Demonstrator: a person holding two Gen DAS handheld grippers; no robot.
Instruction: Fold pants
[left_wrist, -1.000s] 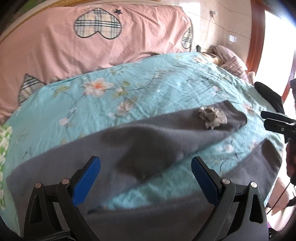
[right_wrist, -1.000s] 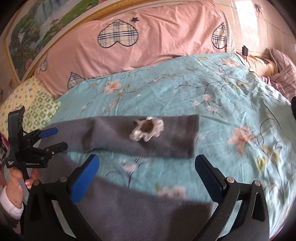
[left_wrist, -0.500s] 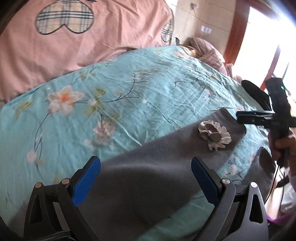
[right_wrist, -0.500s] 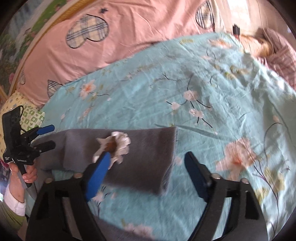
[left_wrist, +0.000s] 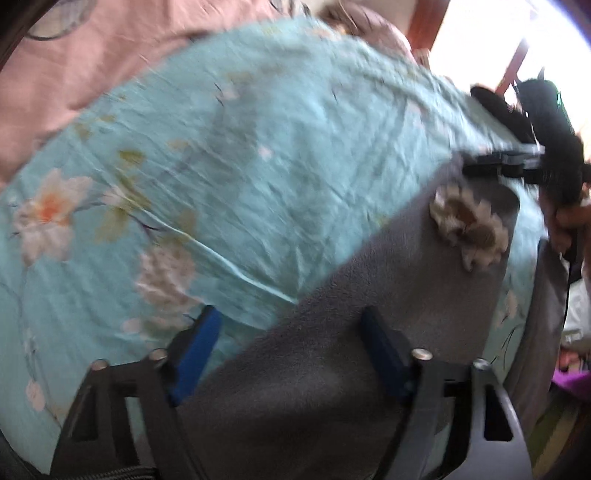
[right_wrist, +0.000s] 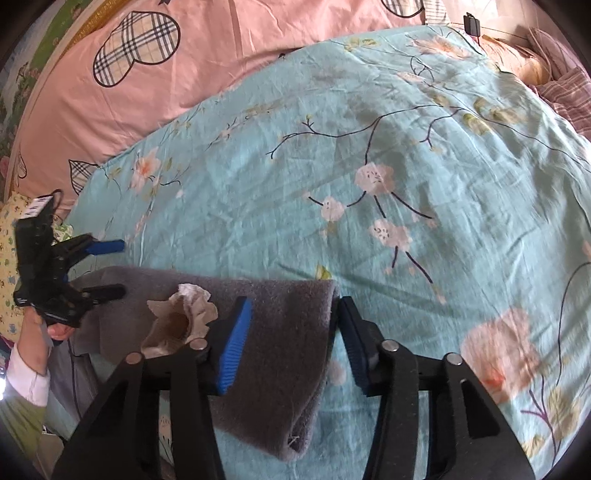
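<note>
I see the grey pants (right_wrist: 280, 325) lying across the teal floral bedsheet (right_wrist: 369, 147), a cream fabric flower (right_wrist: 181, 317) sewn on one leg. My right gripper (right_wrist: 291, 343) has its jaws spread astride that leg's hem end, not yet closed on it. My left gripper (left_wrist: 288, 354) is open too, its jaws straddling the same leg's edge farther along.

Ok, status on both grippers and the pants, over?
Left gripper open over upper pant leg. Right gripper open, straddling hem of grey pants. Cream flower decoration between them. Unfolded.
</note>
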